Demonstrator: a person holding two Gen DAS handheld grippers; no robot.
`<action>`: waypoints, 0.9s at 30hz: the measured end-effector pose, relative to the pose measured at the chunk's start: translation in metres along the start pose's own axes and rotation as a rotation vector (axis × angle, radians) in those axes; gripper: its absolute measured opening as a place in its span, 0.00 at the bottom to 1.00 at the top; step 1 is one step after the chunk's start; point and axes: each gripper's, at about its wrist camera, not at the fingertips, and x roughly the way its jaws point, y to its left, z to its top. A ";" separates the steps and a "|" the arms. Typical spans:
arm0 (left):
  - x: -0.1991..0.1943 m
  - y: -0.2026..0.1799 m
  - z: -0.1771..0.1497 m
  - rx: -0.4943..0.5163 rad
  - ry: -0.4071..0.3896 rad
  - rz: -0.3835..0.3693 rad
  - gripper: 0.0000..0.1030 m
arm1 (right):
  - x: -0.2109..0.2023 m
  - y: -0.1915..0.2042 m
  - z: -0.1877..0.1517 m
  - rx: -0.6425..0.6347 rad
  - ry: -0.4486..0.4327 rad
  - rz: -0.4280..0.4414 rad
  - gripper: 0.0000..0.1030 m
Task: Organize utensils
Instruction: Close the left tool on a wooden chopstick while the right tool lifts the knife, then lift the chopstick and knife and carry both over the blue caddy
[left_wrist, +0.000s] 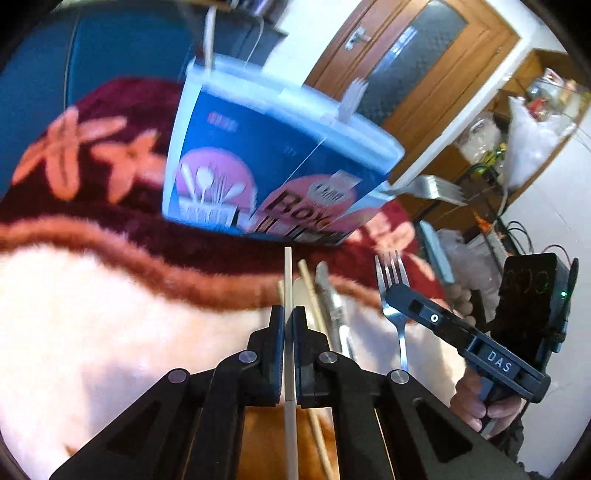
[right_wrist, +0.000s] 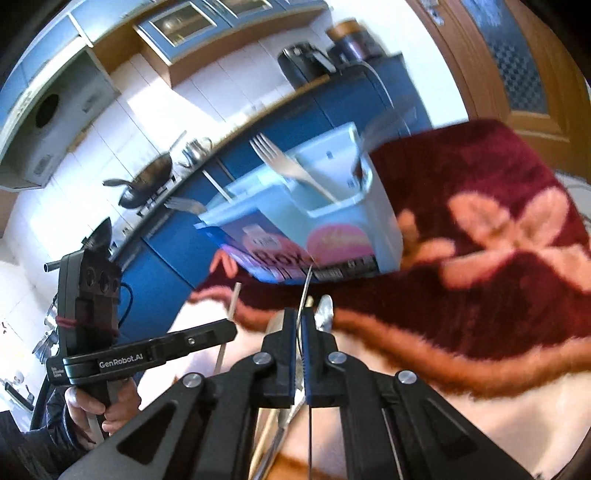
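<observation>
a home kitchen. the right wrist view shows blue base cabinets (right_wrist: 295, 122) under a long counter, white tiled wall (right_wrist: 122, 122) behind it, and glass-fronted upper cupboards (right_wrist: 184, 22). a dark wok (right_wrist: 147, 181) sits on the stove, a kettle (right_wrist: 195, 147) just beside it, and a black appliance (right_wrist: 306, 66) stands further along the counter. a wooden door with patterned glass (left_wrist: 410, 62) and a fluffy maroon flowered blanket (left_wrist: 110, 147) give it a lived-in domestic look.
</observation>
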 end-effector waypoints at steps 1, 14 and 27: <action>-0.007 -0.004 0.000 0.018 -0.029 0.007 0.04 | -0.002 0.001 0.001 0.019 -0.003 0.010 0.04; -0.063 -0.032 0.026 0.124 -0.242 0.016 0.04 | -0.033 0.020 0.005 0.004 -0.157 -0.034 0.03; -0.095 -0.047 0.096 0.220 -0.571 0.121 0.04 | -0.050 0.032 0.023 -0.029 -0.251 -0.077 0.03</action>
